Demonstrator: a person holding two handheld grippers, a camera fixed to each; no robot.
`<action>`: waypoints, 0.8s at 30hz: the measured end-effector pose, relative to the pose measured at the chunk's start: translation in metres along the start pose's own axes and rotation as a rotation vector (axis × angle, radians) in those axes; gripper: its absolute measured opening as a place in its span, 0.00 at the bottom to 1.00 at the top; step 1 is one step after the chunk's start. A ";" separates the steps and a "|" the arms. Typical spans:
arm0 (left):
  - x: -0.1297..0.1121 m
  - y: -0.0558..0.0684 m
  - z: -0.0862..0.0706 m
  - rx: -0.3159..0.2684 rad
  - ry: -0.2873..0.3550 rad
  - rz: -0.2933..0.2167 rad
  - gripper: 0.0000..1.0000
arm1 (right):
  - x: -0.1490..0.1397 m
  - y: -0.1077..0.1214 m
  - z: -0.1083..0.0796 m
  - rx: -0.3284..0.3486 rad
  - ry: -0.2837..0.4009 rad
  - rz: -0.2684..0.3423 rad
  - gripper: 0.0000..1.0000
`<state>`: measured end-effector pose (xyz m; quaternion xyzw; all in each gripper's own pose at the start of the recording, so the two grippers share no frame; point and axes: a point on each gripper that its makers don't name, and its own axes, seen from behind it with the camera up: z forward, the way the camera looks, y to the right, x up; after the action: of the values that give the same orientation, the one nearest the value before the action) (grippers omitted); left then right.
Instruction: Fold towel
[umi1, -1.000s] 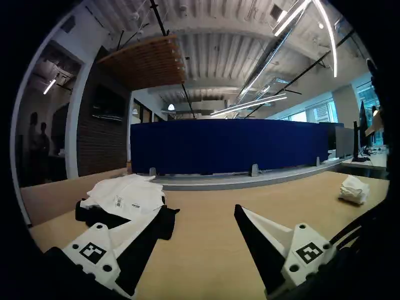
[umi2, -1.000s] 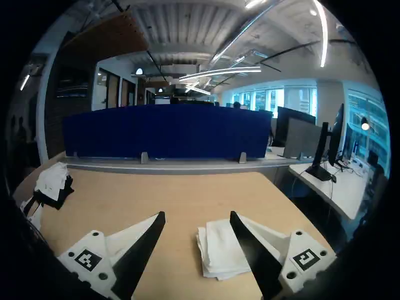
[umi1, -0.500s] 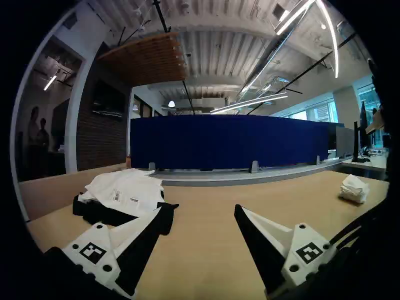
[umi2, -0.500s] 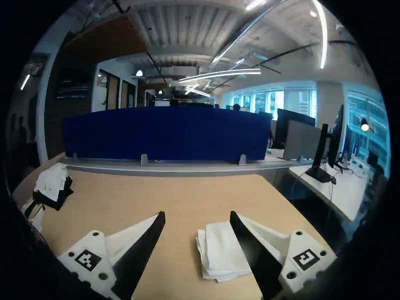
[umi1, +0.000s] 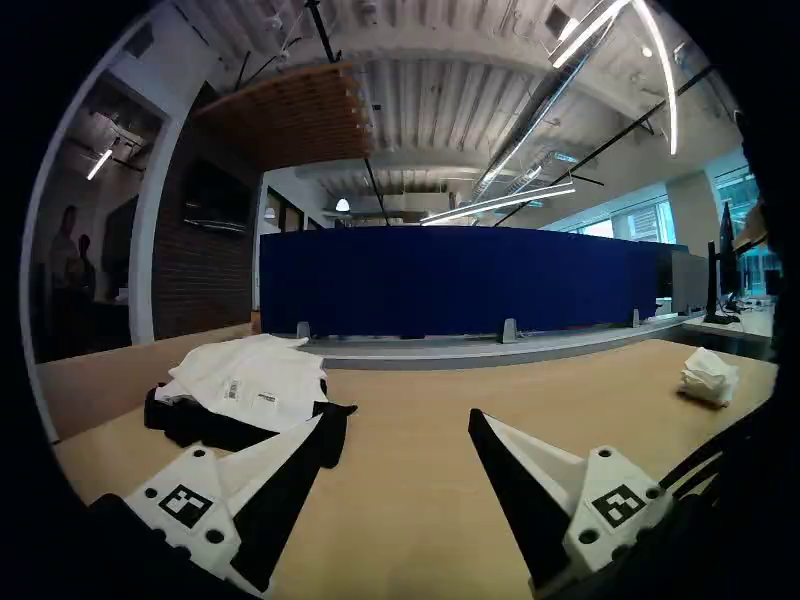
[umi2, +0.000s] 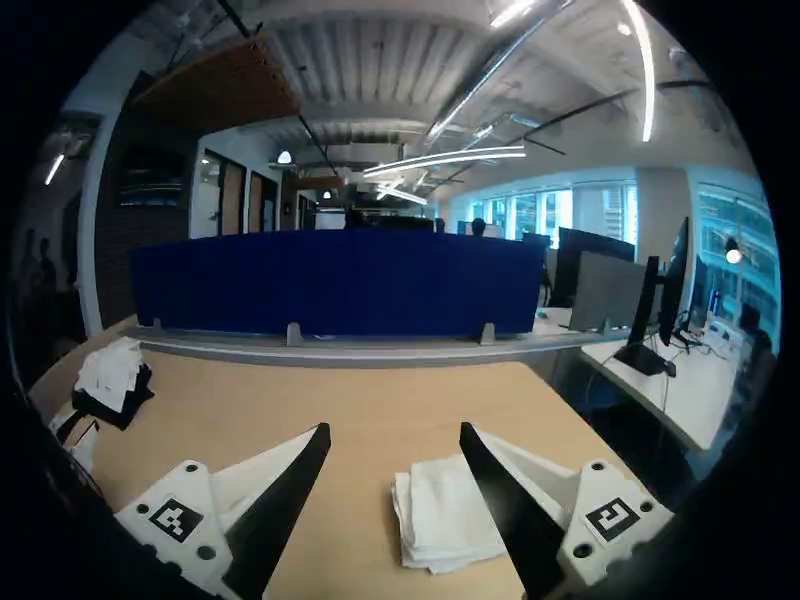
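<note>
Towel first: the white folded cloth towel (umi2: 445, 505) lies flat on the light wooden desk (umi2: 340, 400), close to its near right corner. It is folded into a thick rectangular stack of several layers. The layer edges show along its left and front sides, slightly uneven and not quite flush. The top face looks smooth.

In the right gripper view, the right gripper (umi2: 394, 425) is spread wide and holds nothing. The towel sits just ahead of it, mostly in the gap between the fingers, with its right part hidden behind the right-hand finger. Cannot tell whether that finger touches the cloth.

The left gripper (umi1: 397, 415) is also spread wide and empty, low over bare desk. In its view the towel is a small white bundle far off to the right, well apart from that gripper.

At the desk's other end there is a loose pile of white and black garments (umi1: 250, 385), near the left gripper's left-hand finger. A dark blue partition screen (umi1: 450, 280) runs along the back edge of the desk.
</note>
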<state>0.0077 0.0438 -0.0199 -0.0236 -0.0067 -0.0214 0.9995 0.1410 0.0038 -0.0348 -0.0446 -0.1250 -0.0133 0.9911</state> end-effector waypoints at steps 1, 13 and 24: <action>0.000 0.000 0.000 0.000 0.000 0.000 0.99 | 0.005 0.000 -0.002 0.005 0.010 -0.003 1.00; 0.001 0.000 0.000 0.000 -0.001 0.000 1.00 | 0.041 -0.017 -0.007 0.085 0.135 -0.059 1.00; 0.001 -0.002 0.000 0.000 -0.001 0.000 0.99 | 0.005 -0.022 0.013 0.095 0.193 -0.068 1.00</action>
<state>0.0085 0.0422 -0.0197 -0.0236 -0.0072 -0.0212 0.9995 0.1413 -0.0173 -0.0191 0.0081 -0.0308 -0.0454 0.9985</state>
